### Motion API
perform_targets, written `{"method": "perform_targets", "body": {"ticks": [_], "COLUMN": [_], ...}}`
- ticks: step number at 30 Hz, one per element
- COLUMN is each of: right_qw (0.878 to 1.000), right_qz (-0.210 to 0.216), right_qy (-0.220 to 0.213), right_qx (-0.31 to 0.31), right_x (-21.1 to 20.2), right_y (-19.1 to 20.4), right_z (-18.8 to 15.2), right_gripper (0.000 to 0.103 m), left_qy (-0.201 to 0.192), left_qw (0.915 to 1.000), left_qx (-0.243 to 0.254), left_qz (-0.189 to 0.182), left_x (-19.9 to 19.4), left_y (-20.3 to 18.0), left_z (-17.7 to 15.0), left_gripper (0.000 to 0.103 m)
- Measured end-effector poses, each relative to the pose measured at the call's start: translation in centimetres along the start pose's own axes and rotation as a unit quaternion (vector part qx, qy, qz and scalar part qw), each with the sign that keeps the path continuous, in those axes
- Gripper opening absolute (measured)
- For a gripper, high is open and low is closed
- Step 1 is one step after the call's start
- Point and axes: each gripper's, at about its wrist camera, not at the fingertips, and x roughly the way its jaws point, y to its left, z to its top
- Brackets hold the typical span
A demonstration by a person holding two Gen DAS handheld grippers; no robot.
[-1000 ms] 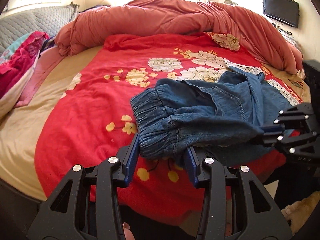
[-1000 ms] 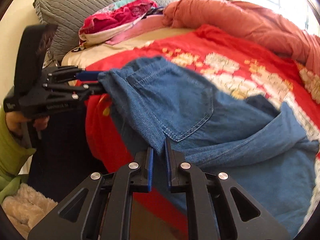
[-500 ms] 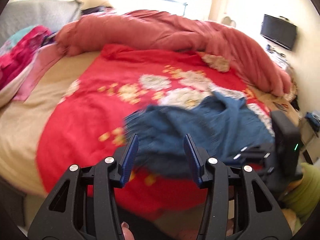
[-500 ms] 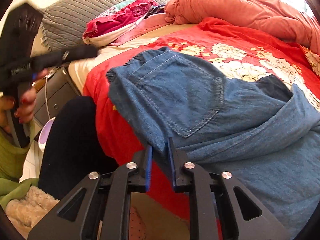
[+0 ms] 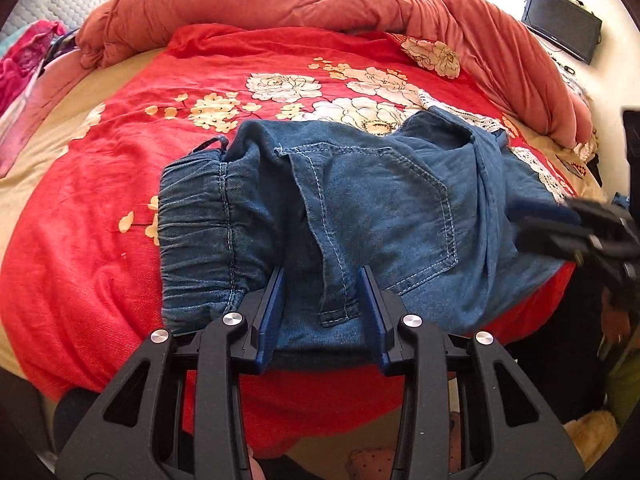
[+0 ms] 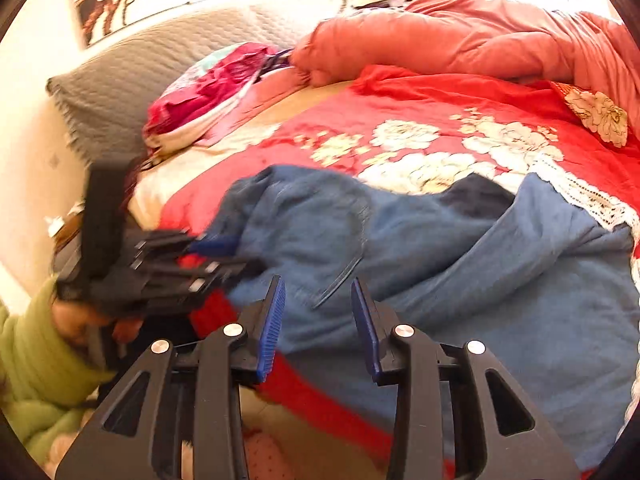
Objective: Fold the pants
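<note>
No brand, label or writing can be read on anything in either view.

The left gripper (image 5: pixel 322 308) points down at the near edge of the bed. Its blue pads (image 5: pixel 270 316) stand on both sides of a folded strip of the pants (image 5: pixel 360 208), near the waistband (image 5: pixel 196 236). The jaws are closing, and the cloth is between them, but a gap shows beside each pad, so they do not press on it yet. In the right wrist view the left gripper is blurred at the left, and a hand (image 6: pixel 86 320) in a green sleeve (image 6: pixel 36 360) holds it from below.

The right gripper (image 6: pixel 318 324) also points down over the near edge of the bed. Its jaws are opening. The pants lie behind and under the gap, and the pads (image 6: pixel 272 328) do not touch the cloth, so it is released. In the left wrist view it shows blurred at the far right side, next to the pants.

The pants are blue denim and lie crumpled on the red flowered blanket (image 5: pixel 100 200), at its near edge, with the back pocket (image 5: pixel 404 208) facing up. A pink quilt (image 5: pixel 320 4) is piled at the far side of the bed. A grey pillow (image 6: pixel 132 76) and some pink clothes (image 6: pixel 212 96) are at the far left. A dark screen (image 5: pixel 560 24) hangs on the wall at the far right.
</note>
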Motion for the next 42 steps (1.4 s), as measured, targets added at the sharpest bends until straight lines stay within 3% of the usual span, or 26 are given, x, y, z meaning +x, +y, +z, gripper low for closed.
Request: {"method": "perform_targets", "body": {"ticks": [2, 8, 15, 17, 21, 25, 29, 37, 42], "right_qw": [1.000, 0.996, 0.998, 0.997, 0.994, 0.987, 0.982, 0.973, 0.969], "right_qz": [-0.013, -0.053, -0.031, -0.040, -0.068, -0.098, -0.126, -0.168, -0.196], "right_qy": [0.008, 0.063, 0.021, 0.002, -0.032, -0.055, -0.065, -0.070, -0.057], "right_qx": [0.001, 0.031, 0.050, 0.060, 0.086, 0.111, 0.126, 0.142, 0.137], "right_x": [1.1, 4.9, 1.8, 0.0, -3.2, -5.5, -6.5, -7.9, -7.1], "right_y": [-0.5, -2.5, -2.6, -2.9, -4.6, -6.4, -7.8, -10.8, -12.6], "right_z": [0.4, -1.3, -1.2, -0.9, -0.5, -0.8, -1.2, -0.8, 1.1], "right_gripper": [0.038, 0.039, 0.040, 0.051, 0.052, 0.058, 0.062, 0.066, 0.066], "left_qy": [-0.002, -0.005, -0.016, -0.031, -0.063, -0.079, -0.057, 0.017, 0.042], "left_qw": [1.0000, 1.0000, 0.9998, 0.9994, 0.9977, 0.9953, 0.9935, 0.9834, 0.9857], "left_qx": [-0.001, 0.000, -0.005, -0.002, 0.002, 0.024, 0.049, 0.077, 0.081], "left_qz": [-0.002, -0.005, -0.009, -0.015, -0.026, -0.051, -0.086, -0.163, -0.141], "left_x": [0.0, 0.1, -0.4, -1.5, -4.3, -5.7, -4.2, 2.5, 6.2], "left_y": [0.0, 0.0, 0.1, -0.2, -1.3, -3.7, -6.6, -11.4, -12.8], "left_z": [0.0, -0.2, 0.1, 0.4, 1.0, 2.2, 3.2, 4.8, 6.8], "left_gripper": [0.030, 0.030, 0.030, 0.030, 0.032, 0.041, 0.041, 0.040, 0.040]}}
